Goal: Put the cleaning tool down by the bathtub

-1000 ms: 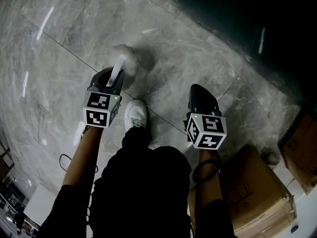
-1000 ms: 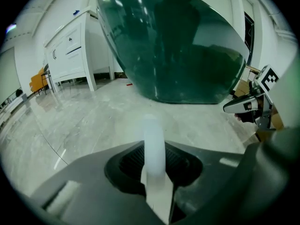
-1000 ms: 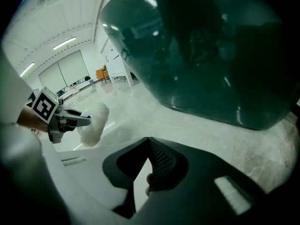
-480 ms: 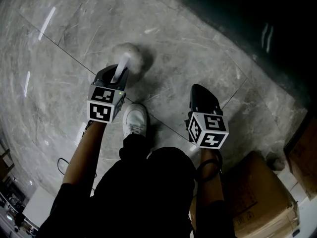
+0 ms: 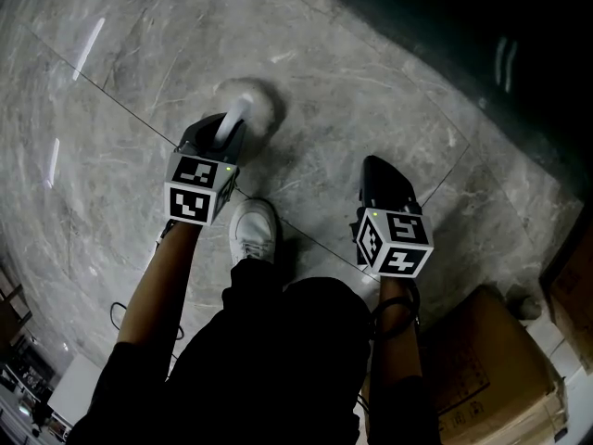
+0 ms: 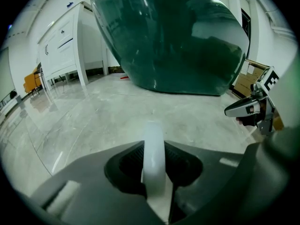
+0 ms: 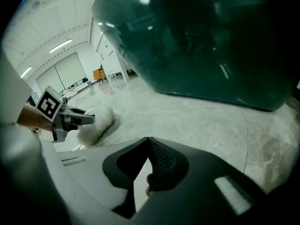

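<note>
left claw (image 5: 225, 135): jaws clamped on cleaning tool (image 5: 250, 100) | right claw (image 5: 378, 170): jaws together, empty | both arms reach down

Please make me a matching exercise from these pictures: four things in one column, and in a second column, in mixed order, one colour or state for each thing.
Things:
1. left claw
2. right claw
3. bathtub
4. cardboard box

Colours or states:
A. dark green and glossy
B. shut, with nothing in it
C. brown
D. shut on the white handle of the cleaning tool

Right pairs: 1-D, 2-B, 3-A, 4-C.
</note>
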Demonstrator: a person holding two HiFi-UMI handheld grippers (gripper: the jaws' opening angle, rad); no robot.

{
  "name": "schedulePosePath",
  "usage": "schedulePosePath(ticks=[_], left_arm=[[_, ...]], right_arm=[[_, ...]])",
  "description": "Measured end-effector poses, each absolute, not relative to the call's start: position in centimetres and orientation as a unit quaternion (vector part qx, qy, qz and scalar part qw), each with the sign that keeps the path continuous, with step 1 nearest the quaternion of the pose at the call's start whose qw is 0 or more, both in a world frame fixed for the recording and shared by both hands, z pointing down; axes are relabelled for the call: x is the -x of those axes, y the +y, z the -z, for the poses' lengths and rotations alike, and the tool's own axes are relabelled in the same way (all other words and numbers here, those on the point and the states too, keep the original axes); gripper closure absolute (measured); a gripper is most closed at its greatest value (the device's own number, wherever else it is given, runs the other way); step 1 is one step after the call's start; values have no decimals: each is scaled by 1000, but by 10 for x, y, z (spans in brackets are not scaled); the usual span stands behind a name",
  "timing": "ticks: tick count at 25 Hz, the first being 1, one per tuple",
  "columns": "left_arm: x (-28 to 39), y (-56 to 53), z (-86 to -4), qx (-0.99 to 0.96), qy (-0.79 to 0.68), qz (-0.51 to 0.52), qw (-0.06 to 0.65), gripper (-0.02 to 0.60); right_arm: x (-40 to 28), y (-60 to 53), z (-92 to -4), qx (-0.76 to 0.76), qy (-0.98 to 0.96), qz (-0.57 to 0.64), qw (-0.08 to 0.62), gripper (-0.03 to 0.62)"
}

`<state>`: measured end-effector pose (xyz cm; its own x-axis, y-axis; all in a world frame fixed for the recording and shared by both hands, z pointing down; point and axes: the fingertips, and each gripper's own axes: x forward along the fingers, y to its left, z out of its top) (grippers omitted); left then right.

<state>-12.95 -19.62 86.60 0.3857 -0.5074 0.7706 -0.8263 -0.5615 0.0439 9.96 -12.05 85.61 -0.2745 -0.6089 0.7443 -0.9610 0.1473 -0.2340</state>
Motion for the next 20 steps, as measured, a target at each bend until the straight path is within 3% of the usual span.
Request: schedulePosePath(ticks=[20], left_arm=[[126,-205,-873,-804,-412,-364,226,491]], right_arm=[[-109,-112,-860,-558,-710,-356,240,580]])
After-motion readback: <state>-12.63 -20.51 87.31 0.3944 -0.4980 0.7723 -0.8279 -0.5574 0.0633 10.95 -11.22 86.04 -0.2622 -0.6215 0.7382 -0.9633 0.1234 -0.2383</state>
